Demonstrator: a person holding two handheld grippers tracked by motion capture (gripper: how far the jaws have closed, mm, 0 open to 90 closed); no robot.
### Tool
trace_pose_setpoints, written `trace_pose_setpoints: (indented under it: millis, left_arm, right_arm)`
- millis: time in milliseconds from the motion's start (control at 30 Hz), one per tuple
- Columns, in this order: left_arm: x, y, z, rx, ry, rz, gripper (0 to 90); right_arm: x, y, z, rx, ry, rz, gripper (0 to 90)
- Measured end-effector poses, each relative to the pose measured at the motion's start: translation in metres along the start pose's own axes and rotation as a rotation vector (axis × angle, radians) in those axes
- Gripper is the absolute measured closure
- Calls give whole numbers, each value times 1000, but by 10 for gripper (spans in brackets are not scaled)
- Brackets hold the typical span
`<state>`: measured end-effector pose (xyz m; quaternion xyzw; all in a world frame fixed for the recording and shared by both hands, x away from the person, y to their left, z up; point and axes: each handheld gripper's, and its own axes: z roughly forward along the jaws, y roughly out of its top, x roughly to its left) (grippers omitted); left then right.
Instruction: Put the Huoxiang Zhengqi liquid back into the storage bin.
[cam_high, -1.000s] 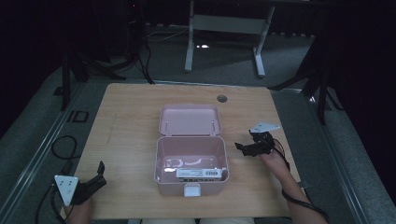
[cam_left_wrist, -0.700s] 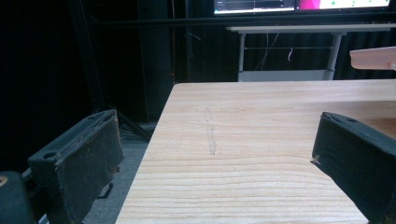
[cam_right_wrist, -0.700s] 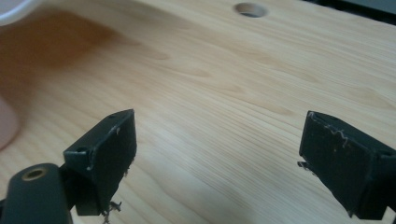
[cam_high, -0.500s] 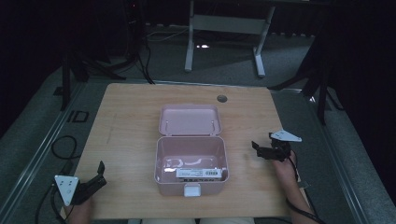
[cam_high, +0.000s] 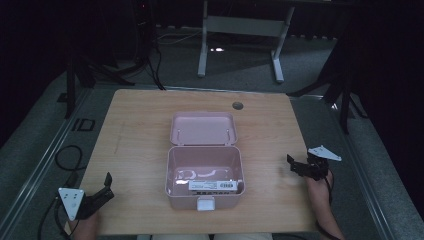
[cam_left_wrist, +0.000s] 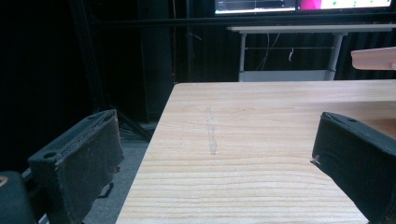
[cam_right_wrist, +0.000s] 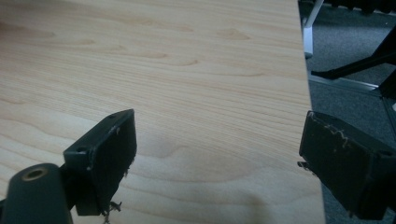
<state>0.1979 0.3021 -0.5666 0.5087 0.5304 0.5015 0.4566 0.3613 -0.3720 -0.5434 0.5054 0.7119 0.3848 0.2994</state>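
Note:
An open pink plastic box (cam_high: 204, 172) sits mid-table, its lid (cam_high: 202, 128) laid back on the far side. Inside lies a flat white labelled item (cam_high: 212, 186), and a pale latch (cam_high: 205, 204) hangs at the front wall. My left gripper (cam_high: 106, 189) rests at the table's near left corner, jaws open and empty; in the left gripper view (cam_left_wrist: 217, 135) it looks along the bare wood, with a corner of the pink box (cam_left_wrist: 373, 58) at the far right. My right gripper (cam_high: 295, 167) is at the table's right edge, open and empty (cam_right_wrist: 219, 135), well apart from the box.
The wooden table (cam_high: 135, 130) has a round cable hole (cam_high: 237, 105) at the back. Its right edge (cam_right_wrist: 308, 116) runs between the right gripper's jaws, with dark floor beyond. A white desk frame (cam_high: 240, 30) stands behind the table, and cables (cam_high: 65, 155) lie on the floor at left.
My right gripper has drawn away from the box's right side, moving right and toward the person to the table's edge. The left gripper and the box have stayed put.

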Motion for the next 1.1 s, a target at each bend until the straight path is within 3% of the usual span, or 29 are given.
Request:
trace_pose_setpoints:
  millis: [300,600,767,1100]
  left_arm:
    - [0,0,0,-1,0,0,20]
    - [0,0,0,-1,1,2,20]
    - [0,0,0,0,1,1,20]
    - [0,0,0,-1,3,-3,20]
  right_arm:
    - [-3,-10,-12,-14,-45,24,109]
    - [-7,-17,-23,-99,-35,72,110]
    - [-6,-17,-26,-120,-30,61,109]
    - [-7,-17,-24,-106,-33,49,110]
